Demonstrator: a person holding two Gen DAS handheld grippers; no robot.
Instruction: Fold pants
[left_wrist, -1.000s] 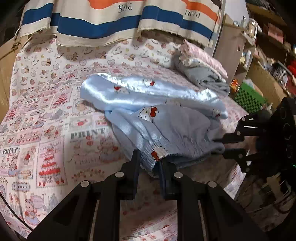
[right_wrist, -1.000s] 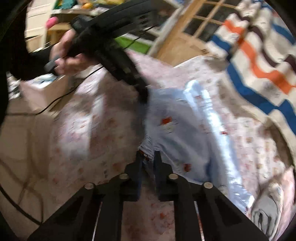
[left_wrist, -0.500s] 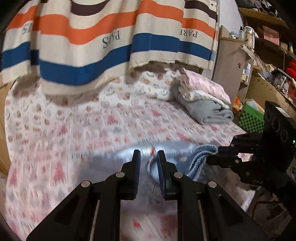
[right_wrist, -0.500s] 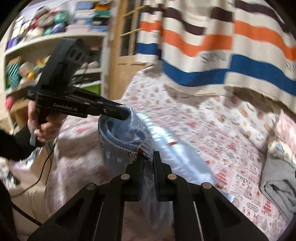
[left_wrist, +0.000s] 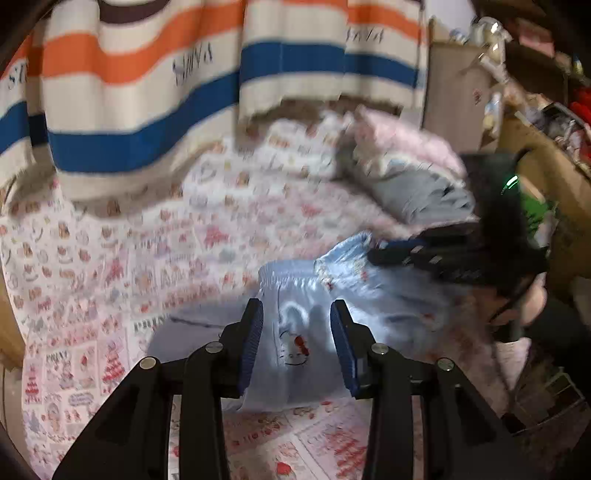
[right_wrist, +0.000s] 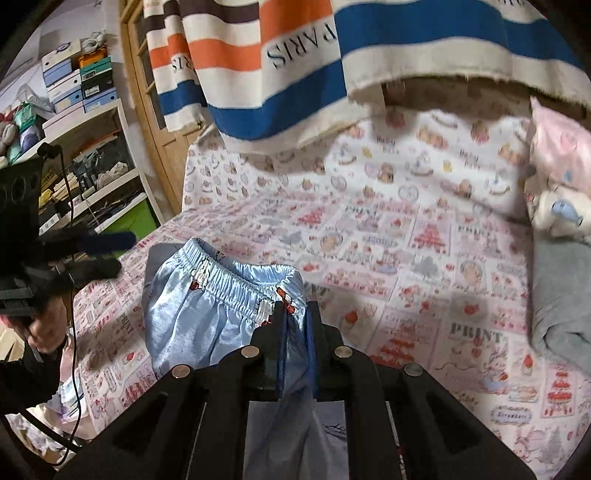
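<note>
- Pink printed bedsheet (right_wrist: 406, 236) covers the bed, with a striped blanket (right_wrist: 295, 74) in orange, blue, white and brown hanging behind it.
- Shelves (right_wrist: 74, 147) with boxes stand at the left edge of the right wrist view, beside a wooden door frame.
- One pile of folded laundry (left_wrist: 417, 184), pink on top and grey beneath, lies on the sheet to the right.
- One pair of shiny light-blue pants (right_wrist: 207, 306) with small red cartoon prints lies on the sheet, the gathered waistband raised and facing the blanket.
- Right gripper (right_wrist: 295, 317) has its fingers pressed nearly together, pinching the waistband at its right end.
- Left gripper (left_wrist: 297, 332) has its fingers spread apart with the blue cloth seen between them; it pinches nothing.
- In the right wrist view the left gripper is apart from the waistband's left end.
- Two grippers, one garment in work.
</note>
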